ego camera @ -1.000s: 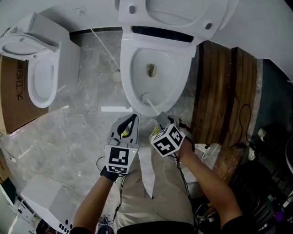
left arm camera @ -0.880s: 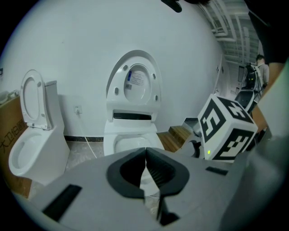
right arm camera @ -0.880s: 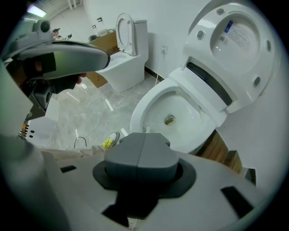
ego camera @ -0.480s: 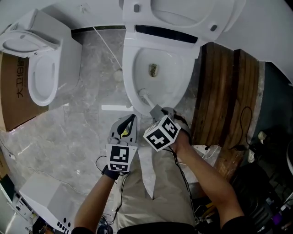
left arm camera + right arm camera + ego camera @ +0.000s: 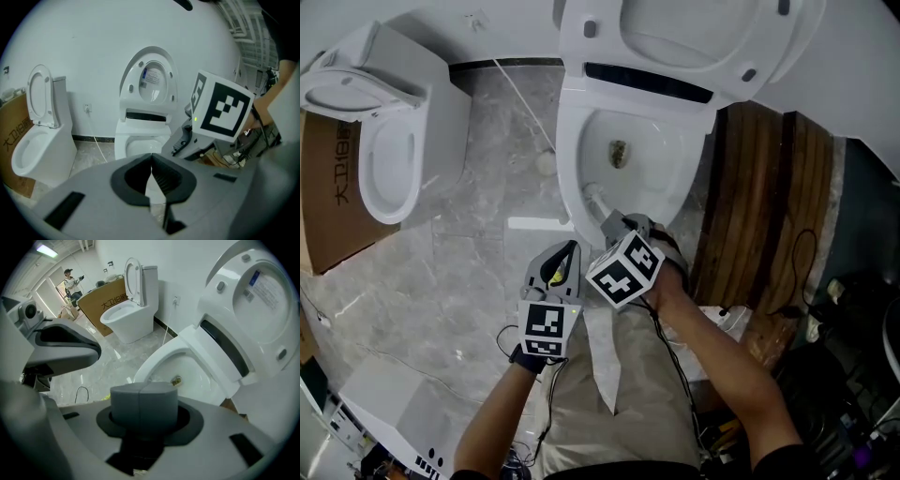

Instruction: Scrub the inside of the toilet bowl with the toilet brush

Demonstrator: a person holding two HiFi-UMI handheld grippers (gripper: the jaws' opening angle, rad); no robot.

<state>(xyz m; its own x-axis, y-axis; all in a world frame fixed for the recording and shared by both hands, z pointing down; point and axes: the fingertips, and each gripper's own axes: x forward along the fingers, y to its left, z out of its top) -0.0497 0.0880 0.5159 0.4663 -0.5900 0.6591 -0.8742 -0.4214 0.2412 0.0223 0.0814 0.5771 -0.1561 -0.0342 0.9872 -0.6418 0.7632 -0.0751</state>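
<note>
Left gripper (image 5: 573, 247) low over marble floor (image 5: 478, 272), jaws tip-to-tip, holding nothing. Right gripper (image 5: 615, 225) at front rim of toilet bowl (image 5: 661, 173), jaws clamped on toilet brush (image 5: 598, 200) handle. Brush head against bowl's front-left inner wall. Lid (image 5: 675, 28) raised. Second toilet (image 5: 389, 141) far left.

Right gripper (image 5: 615, 225): you have carried it up and to the left, so it now sits closer to the front rim of the toilet bowl (image 5: 661, 178).
Brush (image 5: 593, 195): its head has slid slightly left along the bowl's front wall, and less of the handle shows.
</note>
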